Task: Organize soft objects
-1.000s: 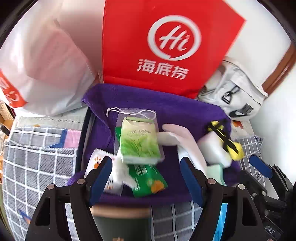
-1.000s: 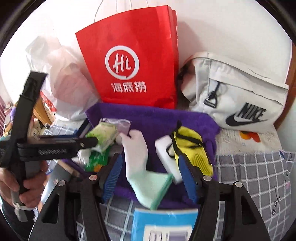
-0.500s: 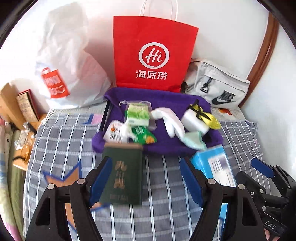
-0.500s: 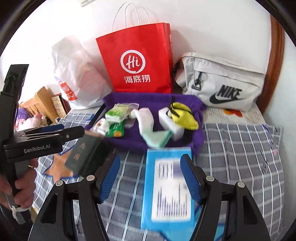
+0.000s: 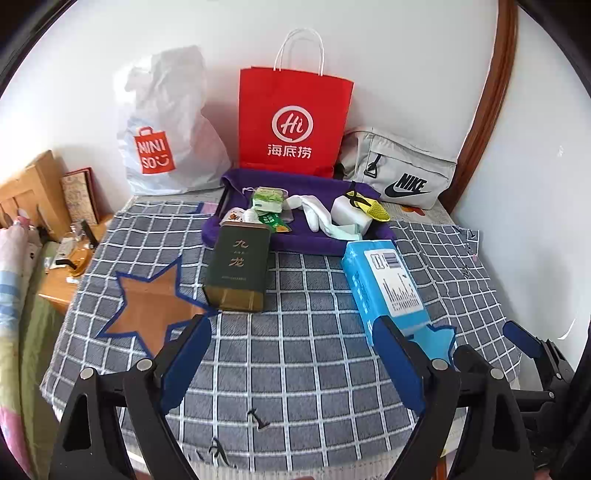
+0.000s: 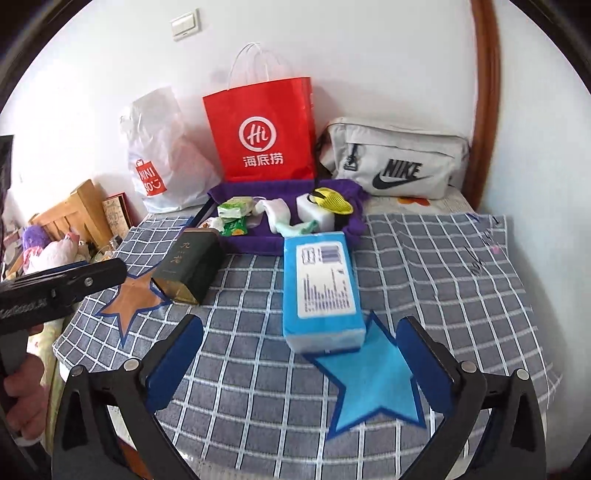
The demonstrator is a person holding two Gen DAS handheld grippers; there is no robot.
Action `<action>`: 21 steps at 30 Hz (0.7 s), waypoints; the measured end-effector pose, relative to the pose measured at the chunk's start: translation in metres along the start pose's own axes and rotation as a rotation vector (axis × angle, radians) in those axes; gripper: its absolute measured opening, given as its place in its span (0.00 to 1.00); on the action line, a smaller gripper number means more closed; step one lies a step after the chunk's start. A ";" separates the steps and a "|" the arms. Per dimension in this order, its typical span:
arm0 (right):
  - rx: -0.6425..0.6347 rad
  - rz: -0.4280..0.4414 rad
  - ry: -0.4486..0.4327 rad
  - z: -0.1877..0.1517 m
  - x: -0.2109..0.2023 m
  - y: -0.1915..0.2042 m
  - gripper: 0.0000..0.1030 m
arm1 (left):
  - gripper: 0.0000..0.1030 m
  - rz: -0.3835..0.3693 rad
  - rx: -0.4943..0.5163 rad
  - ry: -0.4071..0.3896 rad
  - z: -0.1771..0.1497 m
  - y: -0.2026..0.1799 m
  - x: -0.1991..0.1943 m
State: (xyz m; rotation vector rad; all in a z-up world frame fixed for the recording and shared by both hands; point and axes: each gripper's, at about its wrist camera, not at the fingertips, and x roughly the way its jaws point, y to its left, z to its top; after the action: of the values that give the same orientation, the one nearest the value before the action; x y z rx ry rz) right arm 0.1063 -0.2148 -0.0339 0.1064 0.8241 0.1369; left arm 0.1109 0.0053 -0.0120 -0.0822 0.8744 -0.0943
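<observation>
At 12 o'clock on purple cloth (image 5: 295, 243), soft bits sit loose; both grippers, left (image 5: 291, 363) & right (image 6: 299, 363), jaws just widened w/ nothing between, could snag cloth & scatter socks (image 5: 314, 214).

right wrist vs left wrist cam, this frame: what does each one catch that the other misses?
Right wrist only: the wall switch, a plush toy far left, and the whole blue star under the open right gripper.

Left wrist only: the full brown star, and the open left gripper seen from behind its own fingers.

Both: red bag, white plastic bag, grey pouch, purple tray, green tin, blue pack, checked cloth.
</observation>
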 end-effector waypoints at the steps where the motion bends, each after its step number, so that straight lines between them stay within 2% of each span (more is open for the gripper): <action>1: 0.000 -0.005 0.001 -0.004 -0.006 0.000 1.00 | 0.86 0.000 0.003 -0.012 -0.007 -0.003 -0.009; 5: 0.000 -0.041 -0.021 -0.020 -0.034 -0.004 1.00 | 0.87 -0.015 0.013 -0.039 -0.025 -0.013 -0.035; 9: 0.025 -0.039 -0.038 -0.028 -0.059 -0.009 1.00 | 0.88 0.043 0.041 -0.075 -0.041 -0.022 -0.058; 15: 0.014 -0.041 -0.062 -0.038 -0.087 -0.007 1.00 | 0.88 0.037 0.030 -0.087 -0.051 -0.023 -0.072; 21: -0.010 -0.047 -0.072 -0.040 -0.096 -0.001 1.00 | 0.88 0.042 0.030 -0.095 -0.055 -0.025 -0.077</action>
State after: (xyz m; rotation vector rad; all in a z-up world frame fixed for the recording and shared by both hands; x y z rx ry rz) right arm 0.0126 -0.2294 0.0090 0.0824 0.7530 0.0924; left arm 0.0181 -0.0121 0.0140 -0.0397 0.7792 -0.0634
